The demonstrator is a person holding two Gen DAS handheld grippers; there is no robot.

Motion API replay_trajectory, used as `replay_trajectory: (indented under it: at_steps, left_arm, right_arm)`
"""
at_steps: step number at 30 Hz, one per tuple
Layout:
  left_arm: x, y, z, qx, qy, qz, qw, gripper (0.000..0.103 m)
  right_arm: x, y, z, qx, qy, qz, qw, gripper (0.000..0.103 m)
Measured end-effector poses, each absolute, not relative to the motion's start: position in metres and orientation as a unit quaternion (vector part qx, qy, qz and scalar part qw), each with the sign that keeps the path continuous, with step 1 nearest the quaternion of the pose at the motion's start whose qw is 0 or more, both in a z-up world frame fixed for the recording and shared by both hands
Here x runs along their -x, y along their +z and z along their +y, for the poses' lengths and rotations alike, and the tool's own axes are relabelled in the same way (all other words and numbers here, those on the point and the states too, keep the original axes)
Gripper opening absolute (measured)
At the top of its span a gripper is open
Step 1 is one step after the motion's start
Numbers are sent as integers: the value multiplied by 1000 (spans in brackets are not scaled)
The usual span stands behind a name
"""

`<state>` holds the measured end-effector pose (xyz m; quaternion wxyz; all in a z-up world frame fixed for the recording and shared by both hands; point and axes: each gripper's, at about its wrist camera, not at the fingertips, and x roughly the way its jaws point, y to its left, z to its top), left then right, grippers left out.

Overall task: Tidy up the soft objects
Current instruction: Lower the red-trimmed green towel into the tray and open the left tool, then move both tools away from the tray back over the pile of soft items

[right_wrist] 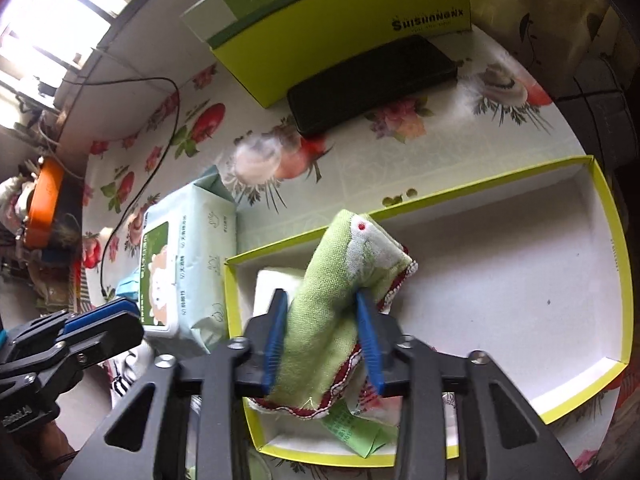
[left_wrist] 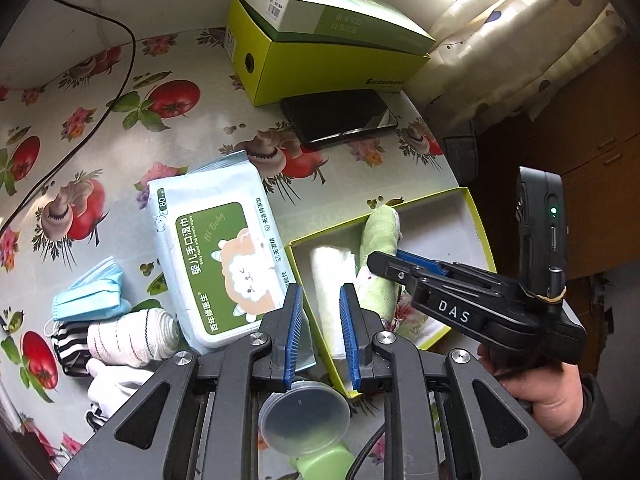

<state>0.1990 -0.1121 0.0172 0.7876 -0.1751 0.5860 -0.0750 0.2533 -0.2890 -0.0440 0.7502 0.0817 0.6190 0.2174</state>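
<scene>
Gripping a rolled green cloth [right_wrist: 334, 300] between its two blue-padded fingers [right_wrist: 275, 344], the right gripper [right_wrist: 322, 346] holds the bundle over the near-left corner of a shallow yellow-rimmed box [right_wrist: 612, 216] in the lower centre of the right wrist frame. The roll's long axis runs from the bottom of that frame up and slightly right, its free end tilted toward the upper right, with a red-stitched edge and a green label trailing below the pads. A folded white cloth [right_wrist: 276, 284] lies in the box just left of the roll, partly hidden behind it.

In the left wrist frame, the left gripper [left_wrist: 320, 332] sits at lower centre with its fingers apart and nothing between them, over the box's [left_wrist: 476, 216] left wall; the white cloth [left_wrist: 332, 280] shows in the gap. The green cloth [left_wrist: 380, 236] stretches from lower centre toward the upper centre of the box, crossed by the right gripper [left_wrist: 384, 262] entering from the right.

A pack of baby wipes [left_wrist: 216, 256] lies just left of the box. Farther left sit a blue face mask [left_wrist: 90, 294] and rolled striped socks [left_wrist: 128, 336]. At the top of the frame, a black phone [left_wrist: 340, 118] rests against a larger green carton [left_wrist: 320, 60] on the flower-print tablecloth [left_wrist: 120, 160].
</scene>
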Motion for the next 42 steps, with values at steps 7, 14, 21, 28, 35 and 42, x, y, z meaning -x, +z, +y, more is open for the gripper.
replay_trajectory:
  at_steps: [7,14,21,28,35,42]
  left_arm:
    - [-193,23,-108,186,-79,577,791,20]
    - [-189,29,-104,188,-76,569,797,20]
    - [-185,34,-100,191,-69,563,801,20]
    - [-178,37,-93,193,-61,559,804,20]
    - [-168,33,-91,196,-51,565,800,20]
    - [-156,36,-83,206,-40,561,801,20]
  right_arm:
    - [-253,-20,-327,-192,141,565,790,16]
    - [-260,-15,-348,-219,66,554,801,16]
    - [-262,-33,-365,-327,94,566,751,47]
    - [-249,-27,-355,-196,135,594,768,46]
    - [-229,-42,-331,-109,172,627,752,32]
    - [-195,-17,-285,-26,240,600,763,32]
